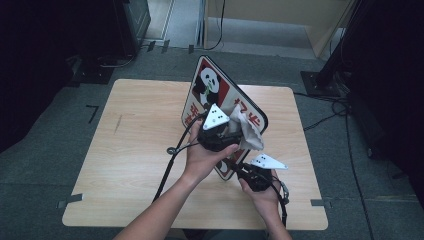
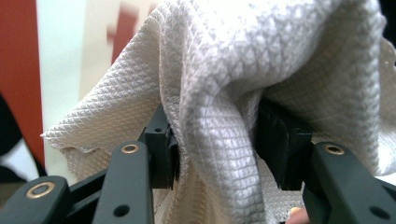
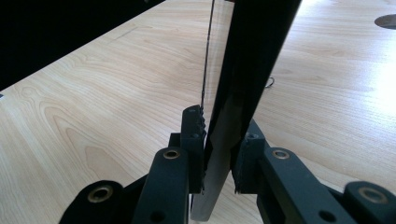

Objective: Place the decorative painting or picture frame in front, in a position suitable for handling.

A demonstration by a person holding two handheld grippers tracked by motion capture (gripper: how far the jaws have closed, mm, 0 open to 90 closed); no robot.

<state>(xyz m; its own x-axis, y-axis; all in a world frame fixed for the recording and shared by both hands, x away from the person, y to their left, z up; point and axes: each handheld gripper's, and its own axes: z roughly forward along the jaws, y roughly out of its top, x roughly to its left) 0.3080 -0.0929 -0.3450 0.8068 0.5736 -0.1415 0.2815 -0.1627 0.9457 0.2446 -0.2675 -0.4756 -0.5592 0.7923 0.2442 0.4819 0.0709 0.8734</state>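
- High view: both forearms come in from the near edge of the wooden table (image 1: 135,130), and the hands meet over its middle, close together.
- Left gripper (image 1: 231,131) sits in the left hand (image 1: 205,155), raised above the table with its grey three-cornered plate facing up; the forearm slants up and to the right.
- Its jaws are clamped on a bunched fold of white waffle-weave cloth (image 2: 219,93), which drapes over and around them in the left gripper view.
- That cloth (image 1: 248,131) lies against the face of the panda sign board (image 1: 212,82), near the board's middle.
- Right gripper (image 1: 239,169) is held low in the right hand (image 1: 262,192), just below and right of the left hand.
- Its jaws are closed on the board's dark edge (image 3: 233,116), gripping it from both sides in the right gripper view.
- The board stands tilted, its lower corner near the right gripper and its panda picture at the far end.
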